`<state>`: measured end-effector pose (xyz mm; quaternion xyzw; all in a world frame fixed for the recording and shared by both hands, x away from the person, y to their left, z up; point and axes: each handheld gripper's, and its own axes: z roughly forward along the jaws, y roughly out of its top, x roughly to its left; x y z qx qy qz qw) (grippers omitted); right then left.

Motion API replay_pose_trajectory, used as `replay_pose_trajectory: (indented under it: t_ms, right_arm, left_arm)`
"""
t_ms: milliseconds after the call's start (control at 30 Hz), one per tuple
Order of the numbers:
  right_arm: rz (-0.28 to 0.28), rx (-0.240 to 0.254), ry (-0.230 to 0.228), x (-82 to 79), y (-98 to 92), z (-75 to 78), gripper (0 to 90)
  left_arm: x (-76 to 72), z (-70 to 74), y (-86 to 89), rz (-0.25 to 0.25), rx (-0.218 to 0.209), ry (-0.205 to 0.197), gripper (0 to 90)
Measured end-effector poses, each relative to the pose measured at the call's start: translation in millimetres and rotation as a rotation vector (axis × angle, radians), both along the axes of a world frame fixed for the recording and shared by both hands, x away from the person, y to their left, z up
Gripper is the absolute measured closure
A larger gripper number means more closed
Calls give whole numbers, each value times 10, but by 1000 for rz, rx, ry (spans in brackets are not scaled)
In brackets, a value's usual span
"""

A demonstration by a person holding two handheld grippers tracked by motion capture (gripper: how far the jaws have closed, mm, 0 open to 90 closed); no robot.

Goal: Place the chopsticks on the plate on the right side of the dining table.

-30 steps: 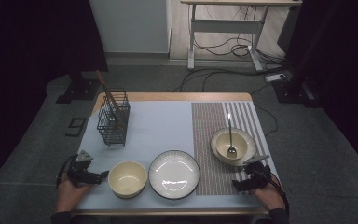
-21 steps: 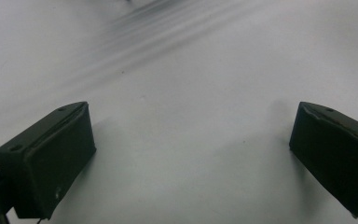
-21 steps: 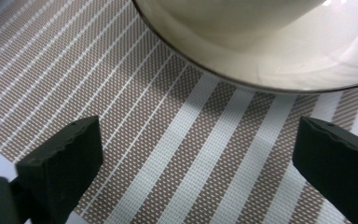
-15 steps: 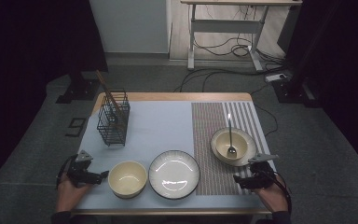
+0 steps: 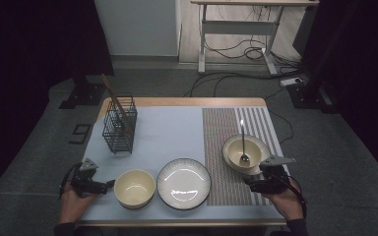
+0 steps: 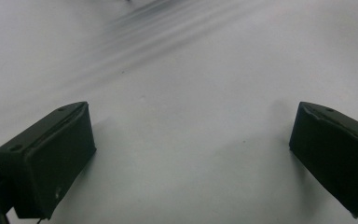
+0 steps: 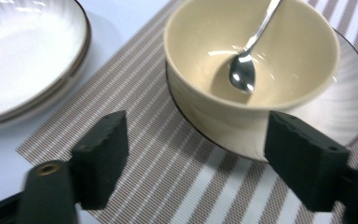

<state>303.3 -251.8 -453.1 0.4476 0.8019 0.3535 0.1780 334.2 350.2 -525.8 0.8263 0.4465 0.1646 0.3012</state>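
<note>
Spoon (image 7: 242, 77) retrieval looks like the step in hand: the right gripper (image 5: 254, 185), jaws standing wide with nothing between them though they have just been closing a little, faces the cream bowl (image 7: 251, 56) on its plate (image 7: 354, 98) at the near right of the striped mat (image 5: 226, 147). Best to come down over the rim and pinch the thin handle partway up (polished steel is slippery, glazed ceramic too). Left gripper (image 5: 106, 185) rests near left on the pale tabletop (image 6: 191, 93), jaws open and empty.
</note>
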Motion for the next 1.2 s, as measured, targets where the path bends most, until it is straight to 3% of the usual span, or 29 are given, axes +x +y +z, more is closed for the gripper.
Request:
replay_pose_trajectory:
  t_ms: [333,400,567,667,1200]
  right_arm:
    - [55,17,1,101,123,70,0]
    - [82,32,-5,123,158,93,0]
    - [71,64,-13,190,271,151,0]
    - [98,88,-23,220,340,185,0]
    - [116,63,-52,406,734,276,0]
  left_arm:
    - [0,0,0,0,0,0,0]
    - [0,0,0,0,0,0,0]
    - [1,-1,0,0,-1,-1,0]
    - [0,-1,0,1,-1,0,0]
    - [1,-1,1,0,-2,-1,0]
